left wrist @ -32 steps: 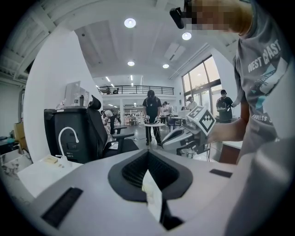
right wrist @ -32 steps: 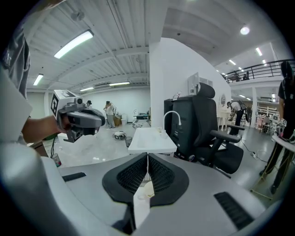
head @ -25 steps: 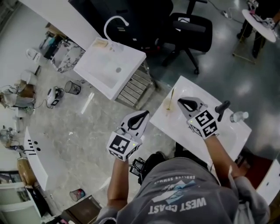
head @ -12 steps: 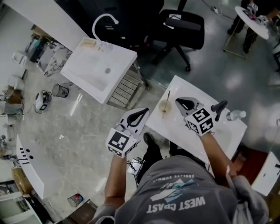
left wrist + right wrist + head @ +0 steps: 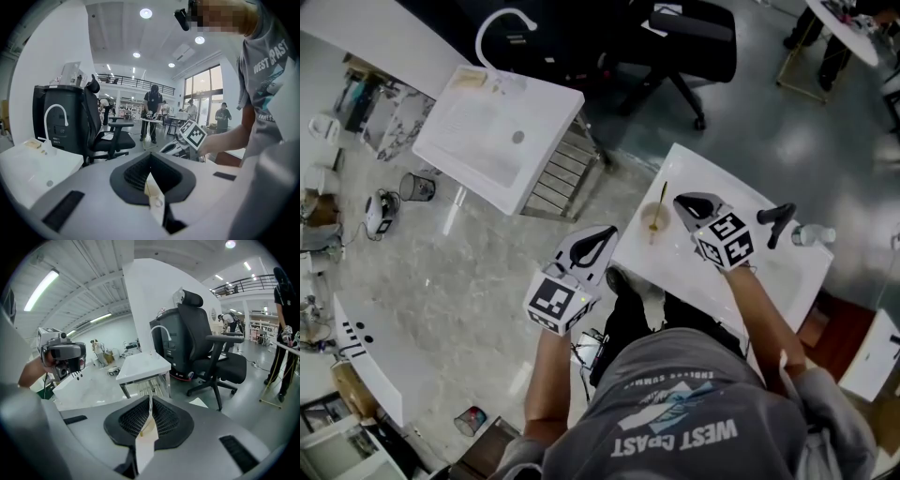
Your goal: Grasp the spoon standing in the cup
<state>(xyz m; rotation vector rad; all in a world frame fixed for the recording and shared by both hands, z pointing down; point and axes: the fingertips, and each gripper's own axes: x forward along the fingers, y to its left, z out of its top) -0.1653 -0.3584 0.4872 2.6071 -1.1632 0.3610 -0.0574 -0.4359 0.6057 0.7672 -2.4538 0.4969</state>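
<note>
A small tan cup [image 5: 653, 224] stands near the left corner of the white table [image 5: 712, 281], and a thin spoon [image 5: 663, 195] stands upright in it. My right gripper [image 5: 683, 202] hovers just right of the cup with its jaws shut and nothing in them; the spoon is not touched. In the right gripper view its jaws [image 5: 150, 400] meet at the tip. My left gripper [image 5: 607, 232] hangs over the floor, left of the table's edge, and is also shut and empty [image 5: 150, 157].
A black faucet handle [image 5: 776, 223] and a clear bottle [image 5: 811, 234] sit on the table's right part. A white sink unit [image 5: 492, 141] with a curved tap stands at the upper left. A black office chair [image 5: 689, 37] is behind the table.
The head view has shifted, so the table sits a little higher in frame. Both grippers keep about the same places by the cup, jaws still shut.
</note>
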